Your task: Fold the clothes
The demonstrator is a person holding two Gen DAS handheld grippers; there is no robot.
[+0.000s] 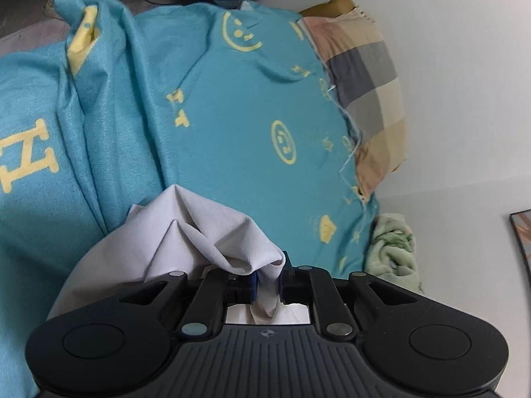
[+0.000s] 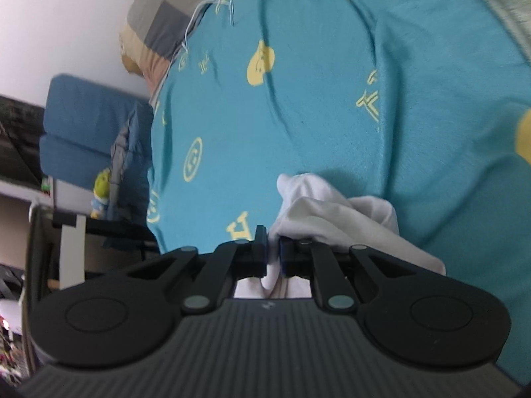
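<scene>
Over the bed (image 1: 232, 106), with its teal sheet printed in yellow, both grippers are nipped nearly shut on the white garment. The left gripper (image 1: 267, 280) pinches a bunched fold, cloth trailing down between its pads. The right gripper (image 2: 273, 255) clamps another gathered edge the same way. The garment (image 2: 332, 219) hangs between them above the sheet, a checked pillow (image 1: 365, 76) at the far edge.

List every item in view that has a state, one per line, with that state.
left gripper: shut on the white garment.
right gripper: shut on the white garment.
white garment: bunched, pinched by both grippers.
teal blanket: spread out, wrinkled.
checked pillow: partly covered by the teal blanket.
green cloth: crumpled.
</scene>
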